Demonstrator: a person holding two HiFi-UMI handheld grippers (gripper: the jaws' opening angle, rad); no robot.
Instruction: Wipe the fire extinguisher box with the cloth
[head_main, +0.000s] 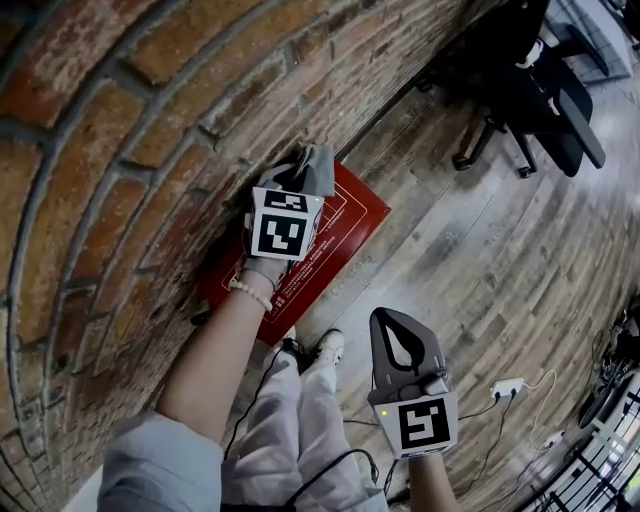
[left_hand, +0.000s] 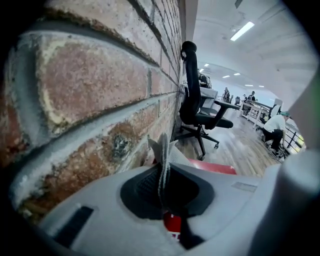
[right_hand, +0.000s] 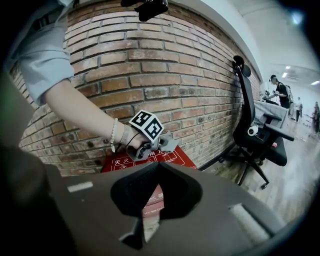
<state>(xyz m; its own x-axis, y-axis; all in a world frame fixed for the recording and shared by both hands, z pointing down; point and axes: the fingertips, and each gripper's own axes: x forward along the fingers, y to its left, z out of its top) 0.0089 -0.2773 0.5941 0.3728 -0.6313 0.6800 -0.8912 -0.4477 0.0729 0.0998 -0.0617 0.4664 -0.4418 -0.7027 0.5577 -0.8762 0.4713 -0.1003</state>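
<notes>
The red fire extinguisher box lies on the floor against the brick wall. My left gripper is over the wall-side end of the box, shut on a grey cloth that bunches past its tips. In the left gripper view, the cloth stands pinched between the jaws of my left gripper, close to the bricks, with the red box just beyond. My right gripper hangs away from the box over the floor, shut on nothing. The right gripper view shows the left gripper on the box.
A black office chair stands on the wooden floor further along the wall. A white power strip with cables lies at the right. The person's legs and shoes are beside the box. Distant people show in the left gripper view.
</notes>
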